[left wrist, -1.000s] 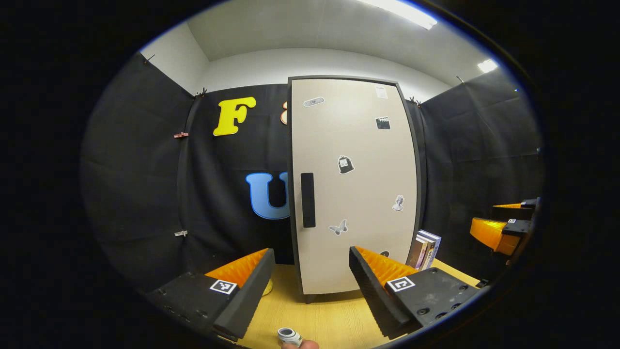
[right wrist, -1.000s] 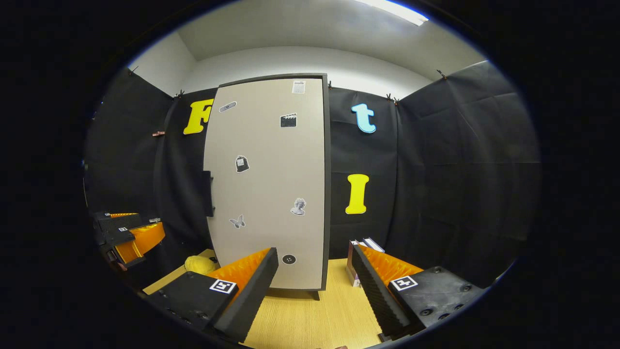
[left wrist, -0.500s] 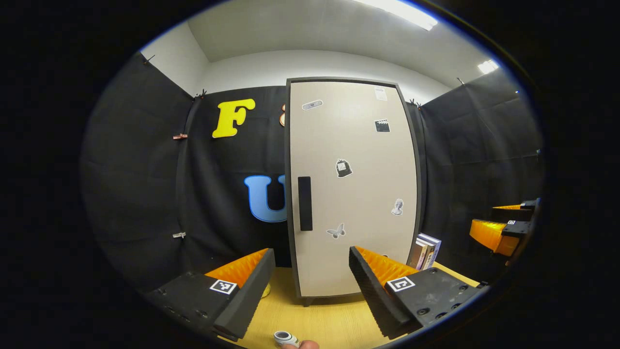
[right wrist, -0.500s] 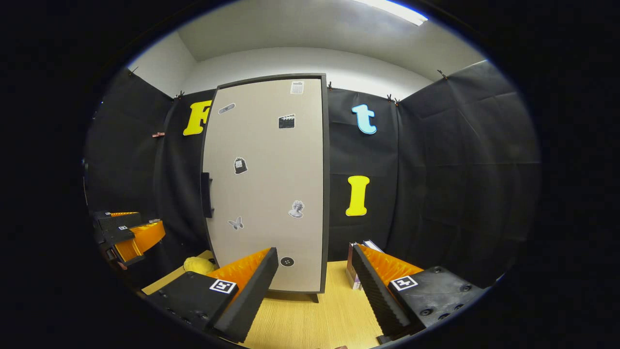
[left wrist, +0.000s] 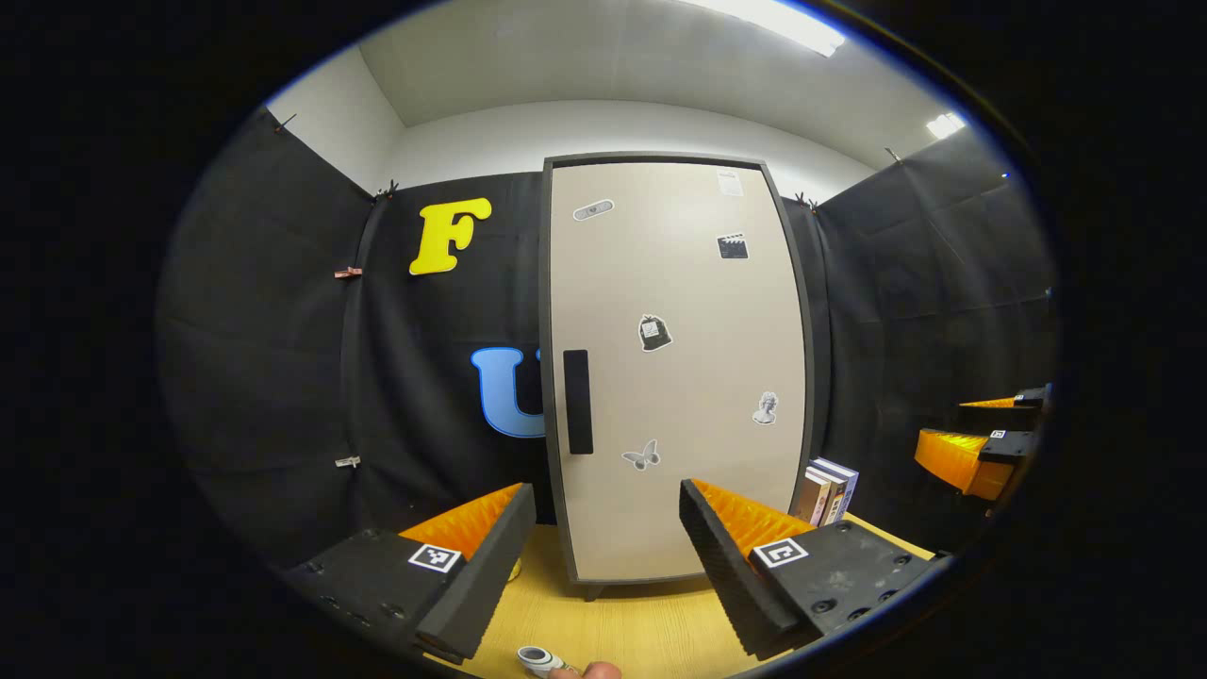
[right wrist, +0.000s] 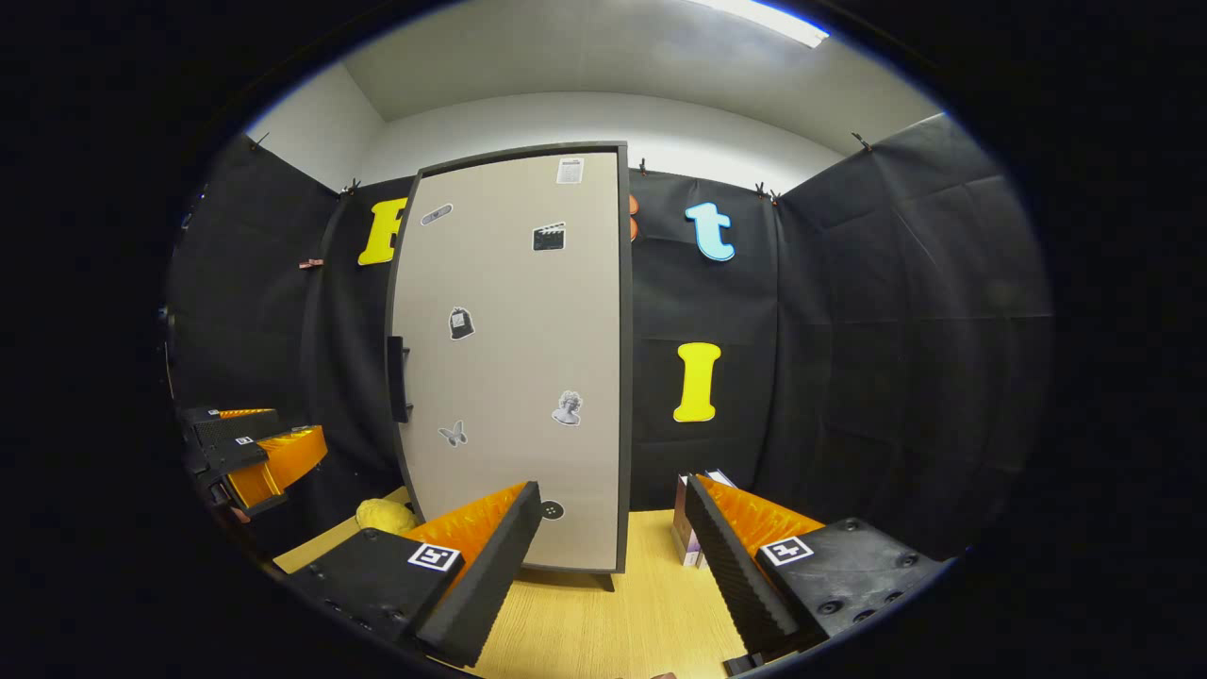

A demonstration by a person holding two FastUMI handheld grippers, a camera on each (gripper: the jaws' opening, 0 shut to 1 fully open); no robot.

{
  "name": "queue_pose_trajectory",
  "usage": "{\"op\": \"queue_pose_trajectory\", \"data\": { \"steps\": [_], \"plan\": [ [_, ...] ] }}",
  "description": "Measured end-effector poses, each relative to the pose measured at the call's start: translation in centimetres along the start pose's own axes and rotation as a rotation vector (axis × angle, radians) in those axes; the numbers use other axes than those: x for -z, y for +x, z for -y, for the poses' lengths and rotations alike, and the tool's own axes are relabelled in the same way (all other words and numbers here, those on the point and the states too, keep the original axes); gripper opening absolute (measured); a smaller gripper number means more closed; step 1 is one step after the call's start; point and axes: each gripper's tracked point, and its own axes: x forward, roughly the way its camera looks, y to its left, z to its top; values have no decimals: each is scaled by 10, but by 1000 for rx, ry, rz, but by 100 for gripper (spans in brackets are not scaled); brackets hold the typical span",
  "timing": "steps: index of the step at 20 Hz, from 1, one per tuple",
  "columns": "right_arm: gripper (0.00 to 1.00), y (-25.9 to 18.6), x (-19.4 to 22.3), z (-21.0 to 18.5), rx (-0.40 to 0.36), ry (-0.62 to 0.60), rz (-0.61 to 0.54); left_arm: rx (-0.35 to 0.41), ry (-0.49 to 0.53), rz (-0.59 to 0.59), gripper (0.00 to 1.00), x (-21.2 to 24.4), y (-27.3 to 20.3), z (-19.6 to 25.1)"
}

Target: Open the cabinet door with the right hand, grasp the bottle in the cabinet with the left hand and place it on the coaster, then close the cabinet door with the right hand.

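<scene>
The tall beige cabinet door with a dark frame (left wrist: 674,368) stands shut ahead of me on the pale wooden tabletop (left wrist: 622,627), so whatever the cabinet holds is hidden; its black vertical bar handle (left wrist: 576,402) sits at the door's left edge; small stickers dot the panel, a butterfly (left wrist: 640,455), a bust (left wrist: 766,408), a clapperboard (left wrist: 733,246), and a paper label near the top whose print is too small to read; my left gripper (left wrist: 603,556) hangs in front of the door with its jaws spread wide, holding nothing; my right gripper (right wrist: 613,556) is likewise agape and empty before the door's lower right; upright books (left wrist: 828,488) stand just right of the cabinet; a yellow soft lump (right wrist: 386,515) lies on the table at its left; a small white-and-grey ring-shaped object (left wrist: 537,659) lies at the near table edge beside a fingertip (left wrist: 596,670).
</scene>
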Motion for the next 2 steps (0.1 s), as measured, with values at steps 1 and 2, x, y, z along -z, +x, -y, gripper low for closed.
{"op": "queue_pose_trajectory", "data": {
  "steps": [1, 2],
  "plan": [
    [99, 2, 0, 2, -1, 4, 2, -3, 1, 1, 96, 0, 0, 1],
    [99, 3, 0, 5, -3, 8, 1, -6, 1, 1, 96, 0, 0, 2]
  ]
}}
